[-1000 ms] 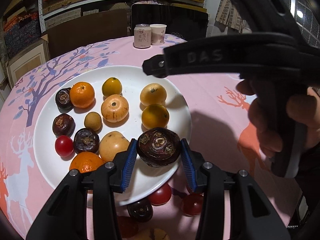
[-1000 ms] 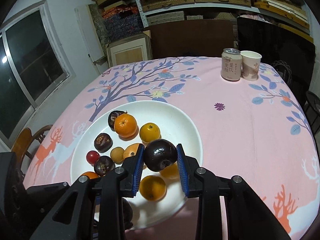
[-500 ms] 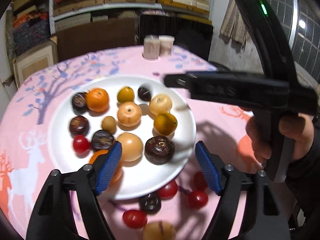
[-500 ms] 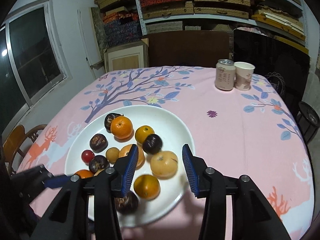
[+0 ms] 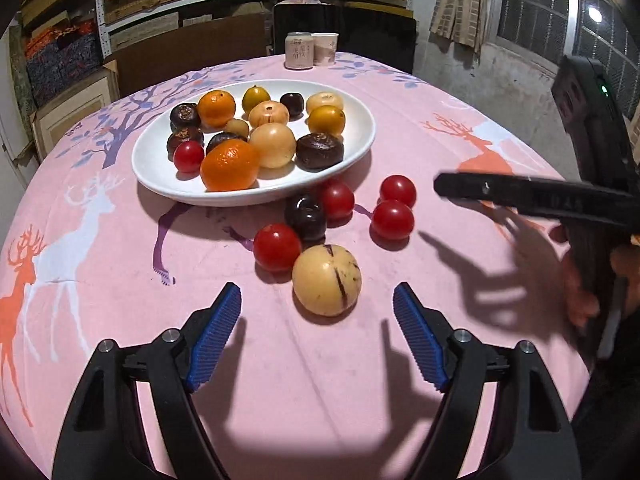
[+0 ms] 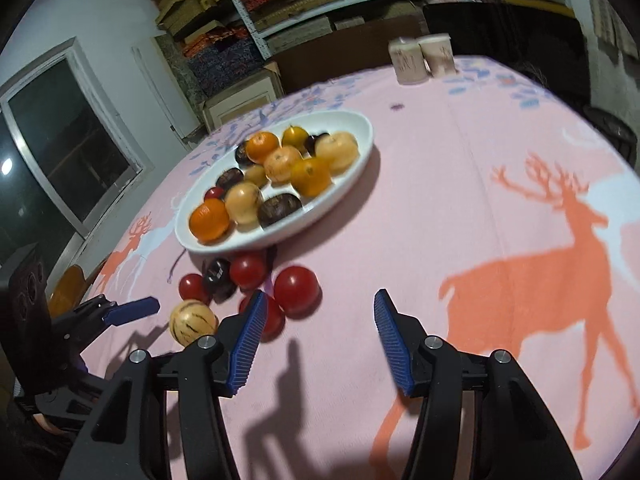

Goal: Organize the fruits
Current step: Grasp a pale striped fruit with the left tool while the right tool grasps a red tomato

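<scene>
Six fruits are seen lying loose on the pink tablecloth (image 5: 420,92), just in front of the white plate (image 5: 360,148): four red tomatoes, one dark plum (image 5: 306,216) and one pale yellow melon (image 5: 327,280) with dark streaks. The melon lies nearest the left gripper (image 5: 317,304), a tomato (image 5: 277,247) is touching or just beside it, and the plum sits between two tomatoes. Two more tomatoes (image 5: 394,210) are found side by side to the right in the left view.

The plate is loaded with fruit: two oranges (image 5: 229,165), several yellow and tan round fruits, several dark wrinkled ones (image 5: 319,151) and one red tomato (image 5: 189,156). All are contained within the rim.

The left gripper is held above the cloth short of the melon, jaws spread wide with nothing between them; no opening in the last half second is noted. The right gripper (image 6: 318,320) is likewise empty, its jaws parted and noted as having just been opening; bare cloth is seen between its pads, and the tomatoes (image 6: 297,290) lie just beyond its left finger. Some blur is noted in the right view.

A can (image 5: 299,51) and a paper cup (image 5: 325,49) stand together at the far edge of the table, well apart from the plate. Part of a hand (image 5: 580,280) is seen on the right gripper's handle.
</scene>
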`<state>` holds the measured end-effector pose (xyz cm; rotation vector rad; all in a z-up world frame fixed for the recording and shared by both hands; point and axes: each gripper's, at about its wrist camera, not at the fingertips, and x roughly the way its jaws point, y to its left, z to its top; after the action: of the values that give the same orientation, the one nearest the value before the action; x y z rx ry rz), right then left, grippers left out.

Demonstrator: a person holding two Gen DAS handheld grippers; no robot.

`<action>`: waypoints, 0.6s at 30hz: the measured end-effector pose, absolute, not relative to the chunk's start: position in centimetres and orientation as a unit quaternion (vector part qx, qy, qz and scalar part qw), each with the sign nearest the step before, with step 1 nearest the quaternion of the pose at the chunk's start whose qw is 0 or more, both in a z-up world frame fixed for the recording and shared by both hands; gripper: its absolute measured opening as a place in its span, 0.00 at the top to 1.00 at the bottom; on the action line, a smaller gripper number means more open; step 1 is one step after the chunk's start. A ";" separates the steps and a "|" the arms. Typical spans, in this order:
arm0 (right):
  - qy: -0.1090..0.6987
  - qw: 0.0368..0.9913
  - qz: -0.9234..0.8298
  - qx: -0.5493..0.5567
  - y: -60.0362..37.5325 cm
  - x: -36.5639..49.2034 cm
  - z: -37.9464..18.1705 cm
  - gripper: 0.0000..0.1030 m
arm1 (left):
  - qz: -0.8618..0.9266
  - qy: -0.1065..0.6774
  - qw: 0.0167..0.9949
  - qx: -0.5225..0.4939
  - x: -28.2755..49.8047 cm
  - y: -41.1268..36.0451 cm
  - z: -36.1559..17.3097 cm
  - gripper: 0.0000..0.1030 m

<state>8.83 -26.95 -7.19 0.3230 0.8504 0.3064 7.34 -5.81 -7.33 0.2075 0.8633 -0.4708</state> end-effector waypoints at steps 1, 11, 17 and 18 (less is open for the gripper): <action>0.405 0.887 0.146 0.167 -27.3 8.8 -7.2 0.46 | -0.225 0.418 0.876 0.089 7.8 -5.9 -7.4 0.29; 0.412 0.887 0.149 0.147 -26.6 8.7 -7.5 0.46 | -0.243 0.416 0.874 0.061 8.4 -5.6 -7.5 0.63; 0.423 0.887 0.143 0.121 -25.7 8.6 -7.4 0.45 | -0.199 0.397 0.893 0.077 7.8 -5.4 -6.9 0.63; 0.426 0.886 0.144 0.107 -25.0 8.5 -7.5 0.46 | -0.192 0.391 0.897 0.082 7.5 -5.4 -6.7 0.63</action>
<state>8.49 -25.02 -7.45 0.2235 0.8867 0.3004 7.50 -5.36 -6.67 0.1691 0.8099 -0.3971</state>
